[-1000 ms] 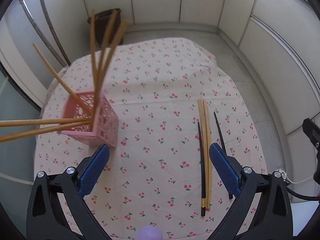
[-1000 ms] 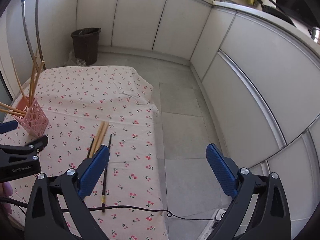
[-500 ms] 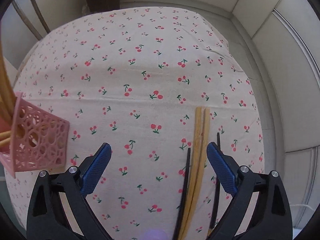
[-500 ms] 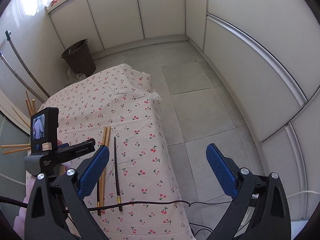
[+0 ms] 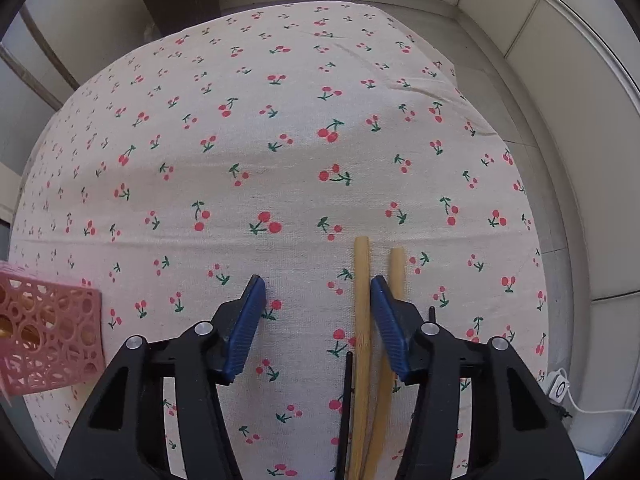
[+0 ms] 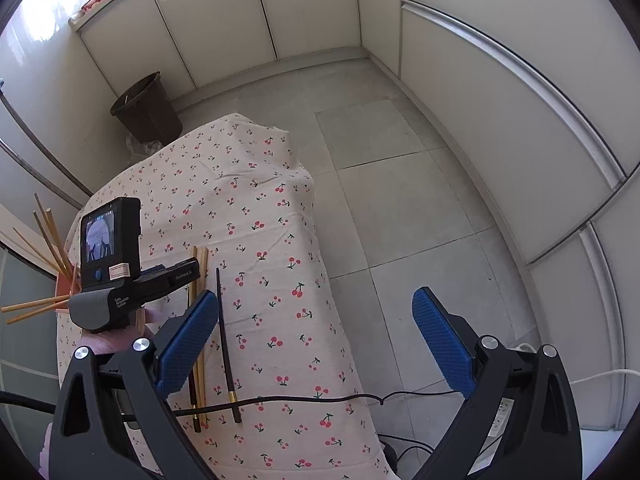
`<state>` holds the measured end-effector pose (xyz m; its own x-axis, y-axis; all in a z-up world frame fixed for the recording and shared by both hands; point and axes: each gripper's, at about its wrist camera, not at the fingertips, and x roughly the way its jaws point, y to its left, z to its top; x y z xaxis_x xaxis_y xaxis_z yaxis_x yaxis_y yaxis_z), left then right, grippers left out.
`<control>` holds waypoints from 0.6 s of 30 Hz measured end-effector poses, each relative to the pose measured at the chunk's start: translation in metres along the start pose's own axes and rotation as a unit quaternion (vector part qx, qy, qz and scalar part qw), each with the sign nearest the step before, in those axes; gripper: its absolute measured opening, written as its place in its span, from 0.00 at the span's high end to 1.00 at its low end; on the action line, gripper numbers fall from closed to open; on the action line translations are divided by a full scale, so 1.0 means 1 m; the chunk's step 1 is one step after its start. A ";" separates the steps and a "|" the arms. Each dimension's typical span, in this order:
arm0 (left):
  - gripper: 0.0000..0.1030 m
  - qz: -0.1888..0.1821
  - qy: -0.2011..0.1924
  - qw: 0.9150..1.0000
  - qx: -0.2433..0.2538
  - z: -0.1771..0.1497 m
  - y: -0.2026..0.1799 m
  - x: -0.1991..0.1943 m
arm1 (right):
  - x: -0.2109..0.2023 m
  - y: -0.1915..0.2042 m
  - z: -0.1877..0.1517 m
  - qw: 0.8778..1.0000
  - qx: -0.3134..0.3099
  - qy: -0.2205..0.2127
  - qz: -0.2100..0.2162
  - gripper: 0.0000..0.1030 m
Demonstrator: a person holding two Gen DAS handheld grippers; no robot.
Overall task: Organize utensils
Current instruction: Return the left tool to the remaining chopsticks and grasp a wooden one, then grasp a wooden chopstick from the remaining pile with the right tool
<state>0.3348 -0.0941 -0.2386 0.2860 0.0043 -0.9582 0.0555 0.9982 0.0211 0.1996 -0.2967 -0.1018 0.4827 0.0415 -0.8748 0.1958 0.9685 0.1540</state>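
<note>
The left tongs [image 5: 318, 300], pointing steeply down at the cherry-print table [image 5: 280, 140], have just been closing to about half width, with one wooden chopstick [image 5: 361, 320] lying between the blue pads close against the right one and not yet pinched, its twin [image 5: 396, 272] just outside that pad at 3 o'clock. A black chopstick [image 6: 226, 340] lies alongside, and the pink holder [image 5: 48, 336] stands at 9 o'clock. The right tongs [image 6: 316, 340] hang wide and empty past the table's edge.
</note>
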 end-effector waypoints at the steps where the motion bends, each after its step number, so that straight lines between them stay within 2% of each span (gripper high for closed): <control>1: 0.59 -0.001 -0.001 1.000 0.008 0.000 -0.005 0.000 | 0.001 0.001 0.000 1.000 -0.001 0.000 0.000 0.08; 2: 0.62 -0.004 -0.002 1.000 0.016 -0.001 -0.008 0.000 | 0.002 0.002 -0.001 1.000 -0.003 0.001 0.000 0.08; 6: 0.93 -0.025 0.000 0.999 0.024 0.000 -0.016 0.000 | 0.005 0.003 -0.002 1.000 -0.005 0.007 0.000 0.08; 10: 0.94 -0.056 -0.009 0.998 0.008 -0.002 -0.001 0.001 | 0.008 0.005 -0.001 1.000 -0.004 0.009 0.001 0.08; 11: 0.94 -0.054 -0.018 0.998 0.006 -0.004 0.005 -0.003 | 0.009 0.006 -0.001 1.000 -0.004 0.009 0.002 0.08; 16: 0.94 -0.061 -0.072 0.995 0.021 -0.018 0.021 -0.047 | 0.024 0.010 0.002 0.999 0.012 0.026 0.021 0.08; 18: 0.94 -0.061 -0.092 0.993 0.033 -0.034 0.026 -0.071 | 0.033 0.015 0.001 0.999 0.017 0.037 0.035 0.08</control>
<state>0.2835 -0.0664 -0.1794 0.4431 -0.1336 -0.8864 0.1613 0.9846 -0.0678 0.2194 -0.2812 -0.1275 0.4319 0.1288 -0.8927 0.1928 0.9537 0.2309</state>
